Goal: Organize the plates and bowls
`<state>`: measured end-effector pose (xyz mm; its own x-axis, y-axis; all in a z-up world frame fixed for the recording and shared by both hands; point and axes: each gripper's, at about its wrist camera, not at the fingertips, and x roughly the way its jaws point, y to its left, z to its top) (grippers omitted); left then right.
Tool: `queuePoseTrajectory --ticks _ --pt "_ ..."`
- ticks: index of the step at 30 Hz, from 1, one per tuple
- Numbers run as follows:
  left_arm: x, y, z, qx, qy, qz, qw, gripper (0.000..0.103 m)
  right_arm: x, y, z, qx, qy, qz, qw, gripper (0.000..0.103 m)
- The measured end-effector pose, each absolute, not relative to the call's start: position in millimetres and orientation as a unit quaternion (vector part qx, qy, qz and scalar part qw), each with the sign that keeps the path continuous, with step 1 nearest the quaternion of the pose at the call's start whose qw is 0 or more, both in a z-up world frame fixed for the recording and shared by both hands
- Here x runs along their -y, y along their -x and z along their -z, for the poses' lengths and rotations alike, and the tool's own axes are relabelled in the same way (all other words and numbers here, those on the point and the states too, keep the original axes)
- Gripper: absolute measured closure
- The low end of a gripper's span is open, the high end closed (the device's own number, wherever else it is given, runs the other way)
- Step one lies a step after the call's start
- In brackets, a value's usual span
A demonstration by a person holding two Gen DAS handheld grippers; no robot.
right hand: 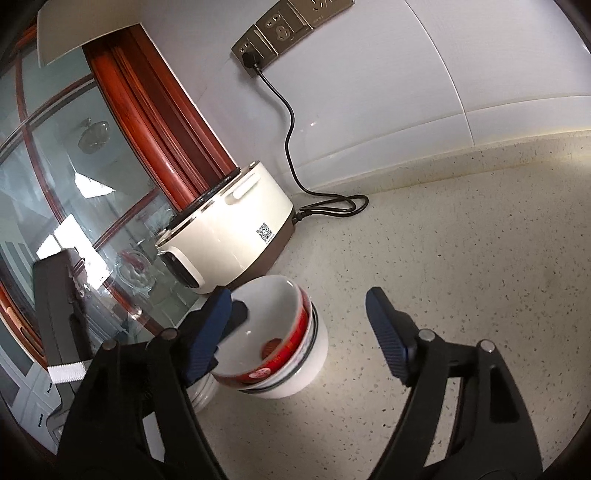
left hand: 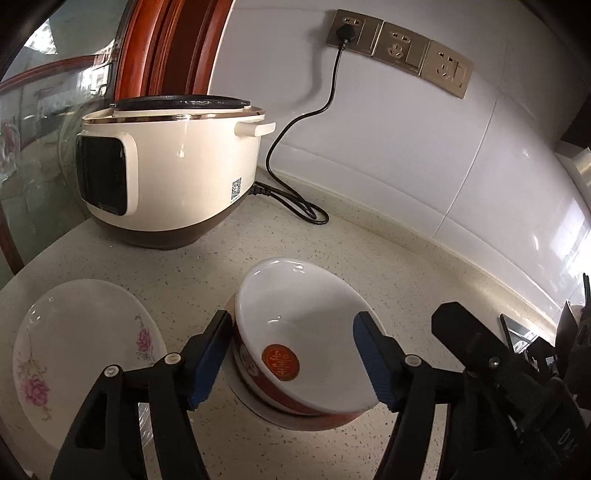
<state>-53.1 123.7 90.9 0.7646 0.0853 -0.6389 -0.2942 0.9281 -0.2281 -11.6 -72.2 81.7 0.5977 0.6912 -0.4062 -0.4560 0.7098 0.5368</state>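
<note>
A red-and-white bowl [left hand: 306,328] with a round red emblem lies tilted on top of a stack of bowls [right hand: 295,354] on the speckled counter. My left gripper [left hand: 295,354] is open, its blue pads on either side of the top bowl's rim, close to it. A white plate with pink flowers [left hand: 85,350] lies to the left of the stack. My right gripper [right hand: 299,332] is open and empty, just in front of the bowl stack; its left finger [right hand: 207,332] overlaps the stack's left side. The right gripper's black body shows at right in the left wrist view [left hand: 491,362].
A cream rice cooker [left hand: 166,173] stands behind the bowls, its black cord [left hand: 291,195] coiled on the counter [right hand: 461,258] and plugged into a wall socket [left hand: 347,33]. A glass-and-wood cabinet door [right hand: 74,177] bounds the left side. White tiled wall [left hand: 443,147] runs behind.
</note>
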Motion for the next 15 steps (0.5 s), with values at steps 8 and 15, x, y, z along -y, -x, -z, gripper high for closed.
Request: queuePoseTrajectory --ticks 8,15 --pt "-105 62 -108 -0.281 0.059 -0.166 0.943 0.026 80 11 -82 -0.297 -0.204 -0.325 0.875 0.022" --pt "-113 64 -110 -0.274 0.087 -0.155 0.945 0.02 86 8 -83 -0.302 -0.207 -0.324 0.872 0.021"
